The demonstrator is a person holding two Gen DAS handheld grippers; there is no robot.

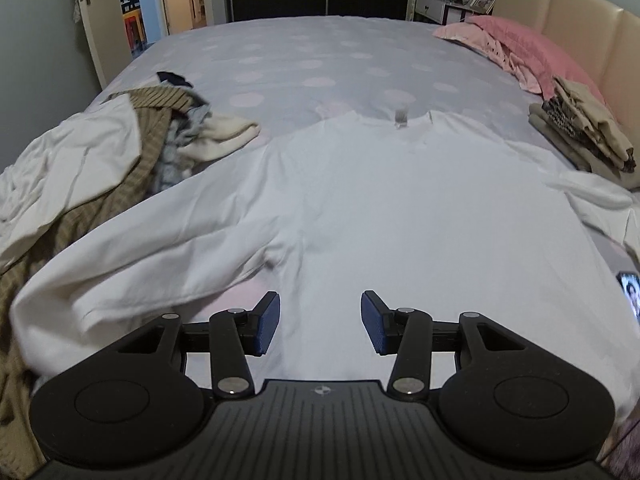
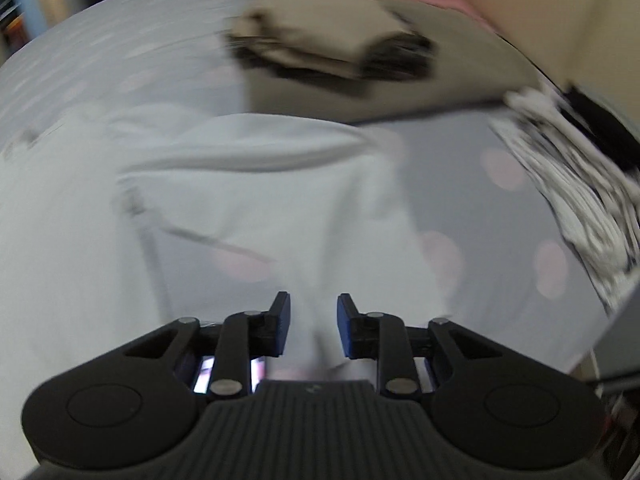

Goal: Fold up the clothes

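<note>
A white long-sleeved shirt (image 1: 380,208) lies spread flat on the bed, collar toward the far side and its left sleeve stretched out toward the near left. My left gripper (image 1: 320,300) hovers over the shirt's lower body, open, with nothing between its blue pads. In the blurred right wrist view, the shirt's right sleeve (image 2: 260,184) lies bunched on the sheet. My right gripper (image 2: 314,300) stands open above the sleeve's end, and white cloth shows below the gap without being pinched.
A loose pile of clothes (image 1: 120,152) covers the bed's left side. A folded beige stack (image 1: 580,132) (image 2: 320,48) sits at the right by pink pillows (image 1: 520,40) and the headboard (image 1: 580,20). A lit phone (image 1: 630,292) and a black-and-white patterned cloth (image 2: 580,208) lie at the right.
</note>
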